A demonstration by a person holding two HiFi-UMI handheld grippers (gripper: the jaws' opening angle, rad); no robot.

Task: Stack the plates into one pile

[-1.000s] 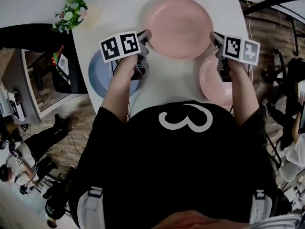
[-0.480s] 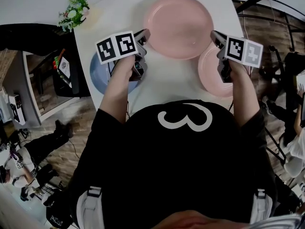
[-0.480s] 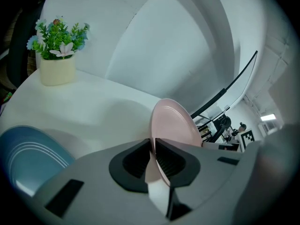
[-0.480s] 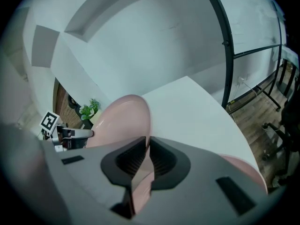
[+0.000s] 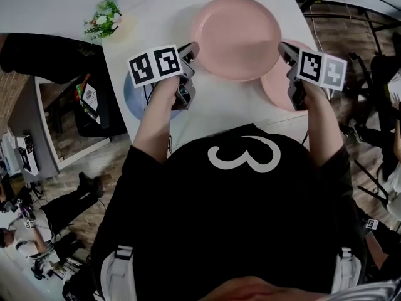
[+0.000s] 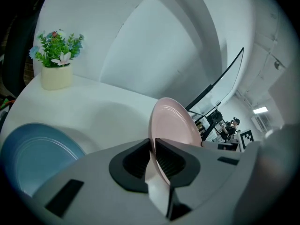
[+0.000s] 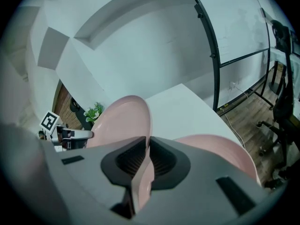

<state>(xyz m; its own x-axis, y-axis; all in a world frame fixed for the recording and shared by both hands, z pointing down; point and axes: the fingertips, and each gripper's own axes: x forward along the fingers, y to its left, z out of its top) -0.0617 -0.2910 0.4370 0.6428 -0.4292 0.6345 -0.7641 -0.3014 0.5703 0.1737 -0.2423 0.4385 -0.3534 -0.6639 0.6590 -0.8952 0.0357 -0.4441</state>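
Note:
A large pink plate (image 5: 237, 36) hangs over the white table (image 5: 216, 108), held at both sides. My left gripper (image 5: 192, 50) is shut on its left rim, and my right gripper (image 5: 283, 50) is shut on its right rim. In the left gripper view the pink plate (image 6: 172, 125) stands edge-on between the jaws; the right gripper view shows the same pink plate (image 7: 123, 120) pinched likewise. A second pink plate (image 5: 279, 80) lies on the table at the right, partly under the right gripper. A blue plate (image 5: 139, 98) lies at the left, behind my left hand.
A small potted flower (image 5: 106, 17) stands at the table's far left corner. A dark bench and shelf (image 5: 69, 99) sit left of the table. Black metal frames and chairs (image 5: 369, 61) stand on the wooden floor at the right. People are at the lower left.
Both grippers have risen with the large pink plate held between them, lifting it off the table. The other two plates lie where they were.

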